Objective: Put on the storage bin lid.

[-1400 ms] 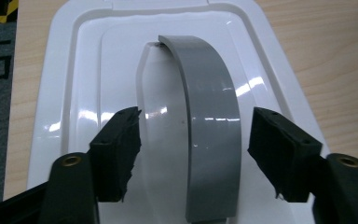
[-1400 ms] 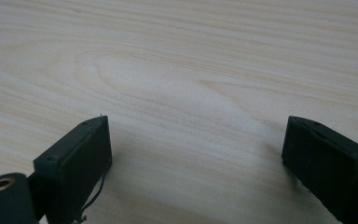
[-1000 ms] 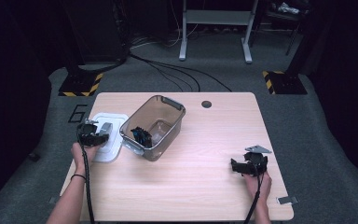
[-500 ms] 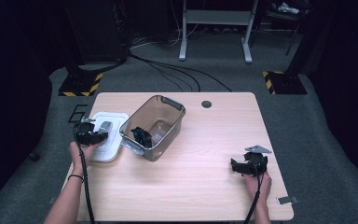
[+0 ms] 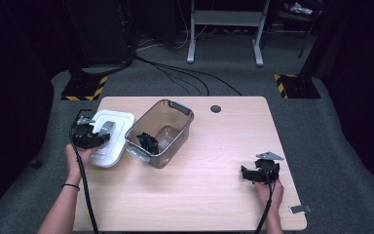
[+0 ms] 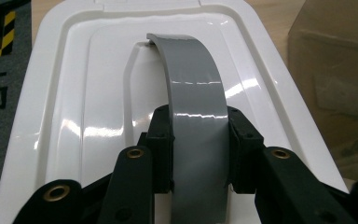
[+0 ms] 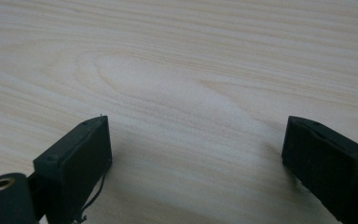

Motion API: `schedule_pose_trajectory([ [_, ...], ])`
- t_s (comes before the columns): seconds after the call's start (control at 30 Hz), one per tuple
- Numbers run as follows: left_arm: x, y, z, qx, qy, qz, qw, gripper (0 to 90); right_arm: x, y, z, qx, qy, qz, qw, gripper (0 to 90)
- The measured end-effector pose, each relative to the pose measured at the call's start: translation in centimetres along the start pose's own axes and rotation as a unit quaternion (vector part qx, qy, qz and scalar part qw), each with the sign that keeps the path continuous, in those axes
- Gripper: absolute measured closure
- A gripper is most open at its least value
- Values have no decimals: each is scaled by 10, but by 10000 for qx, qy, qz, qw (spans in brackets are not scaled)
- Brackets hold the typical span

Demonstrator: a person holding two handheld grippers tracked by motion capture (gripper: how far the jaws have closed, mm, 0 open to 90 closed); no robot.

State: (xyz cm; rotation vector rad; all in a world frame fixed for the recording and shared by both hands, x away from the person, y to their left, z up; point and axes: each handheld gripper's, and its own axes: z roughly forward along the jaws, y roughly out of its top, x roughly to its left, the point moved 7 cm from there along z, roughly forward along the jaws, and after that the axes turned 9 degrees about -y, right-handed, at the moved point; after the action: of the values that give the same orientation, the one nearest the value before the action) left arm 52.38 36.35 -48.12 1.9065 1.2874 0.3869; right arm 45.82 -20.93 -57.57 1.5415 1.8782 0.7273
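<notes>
Two grippers, one white bin lid held by its grey handle.
The left gripper [image 6: 199, 140] clamps the handle [image 6: 196, 107] of the lid [image 5: 111, 136] at the bench's [image 5: 214, 195] left edge; its long axis runs away from the person, just beside the clear bin [image 5: 160, 131]. The right gripper [image 7: 196, 154] gapes empty.

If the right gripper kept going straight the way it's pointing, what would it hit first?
Probably nothing close by: the right gripper, jaws open, points left over the bare table. The clear bin sits farther up; depth is uncertain.
</notes>
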Motion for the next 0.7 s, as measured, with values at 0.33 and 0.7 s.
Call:
schedule_pose_trajectory([
  [0.33, -10, 25, -23, 2, -49, 169, 9998, 678, 0, 0, 0, 3, -11, -4, 10000, 75],
  [0.7, -22, 55, -44, 23, -101, 400, 9991, 678, 0, 0, 0, 1, -7, -1, 10000, 75],
])
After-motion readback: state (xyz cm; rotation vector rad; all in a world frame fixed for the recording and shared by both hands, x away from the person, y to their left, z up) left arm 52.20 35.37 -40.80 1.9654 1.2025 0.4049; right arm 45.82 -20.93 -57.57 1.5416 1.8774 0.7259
